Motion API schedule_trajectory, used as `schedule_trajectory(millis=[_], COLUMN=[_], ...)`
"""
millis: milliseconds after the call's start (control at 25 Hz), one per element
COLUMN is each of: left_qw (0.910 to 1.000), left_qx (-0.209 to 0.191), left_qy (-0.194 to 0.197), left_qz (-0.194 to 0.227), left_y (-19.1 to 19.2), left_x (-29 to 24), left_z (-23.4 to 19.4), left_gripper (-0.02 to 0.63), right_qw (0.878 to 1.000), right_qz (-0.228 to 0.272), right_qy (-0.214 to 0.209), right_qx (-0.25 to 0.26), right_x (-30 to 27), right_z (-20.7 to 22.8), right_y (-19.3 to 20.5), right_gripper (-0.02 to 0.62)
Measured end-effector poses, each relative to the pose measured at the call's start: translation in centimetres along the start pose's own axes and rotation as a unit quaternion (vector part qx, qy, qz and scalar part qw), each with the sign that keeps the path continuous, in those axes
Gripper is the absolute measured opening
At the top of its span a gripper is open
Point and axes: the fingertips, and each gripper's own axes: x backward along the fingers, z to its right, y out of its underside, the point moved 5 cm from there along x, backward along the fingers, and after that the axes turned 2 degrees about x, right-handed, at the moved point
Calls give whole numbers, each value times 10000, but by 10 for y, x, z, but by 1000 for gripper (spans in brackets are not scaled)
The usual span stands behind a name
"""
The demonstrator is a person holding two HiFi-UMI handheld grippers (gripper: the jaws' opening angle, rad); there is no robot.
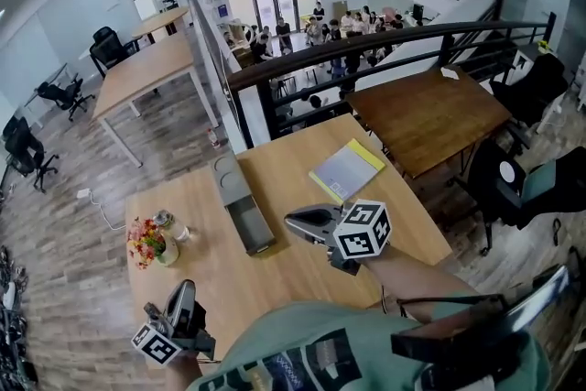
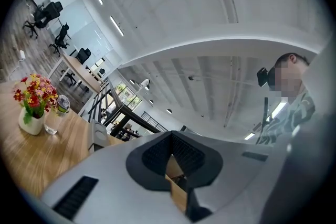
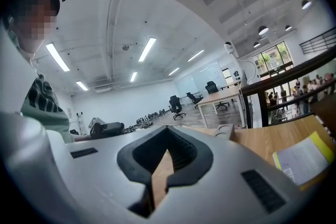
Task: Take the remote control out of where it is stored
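Worktop (image 1: 211, 263) holding grey box (image 1: 244, 202), booklet (image 1: 346, 170) and flower vase (image 1: 149, 244); left tongs (image 1: 186, 287) and right tongs (image 1: 292, 219) both closed, nothing gripped.

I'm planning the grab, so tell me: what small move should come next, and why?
Probably open the right gripper. Its jaws are together and empty, and it points at the near end of the grey storage box on the table, not touching it. The left gripper, also shut, sits farther back.

Bright, even light w/ fisheye edges.
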Motion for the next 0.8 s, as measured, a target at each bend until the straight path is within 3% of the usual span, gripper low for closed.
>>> schedule_trajectory(millis=[800], left_qw=[9997], left_qx=[185], left_qy=[119], left_qz=[-125], left_y=[7], left_x=[-3], left_z=[-3], left_gripper=[5], right_qw=[9999], right_qz=[-35], right_qy=[97], right_qx=[-2], right_x=[4], right_z=[-2], right_y=[5], right_gripper=[3])
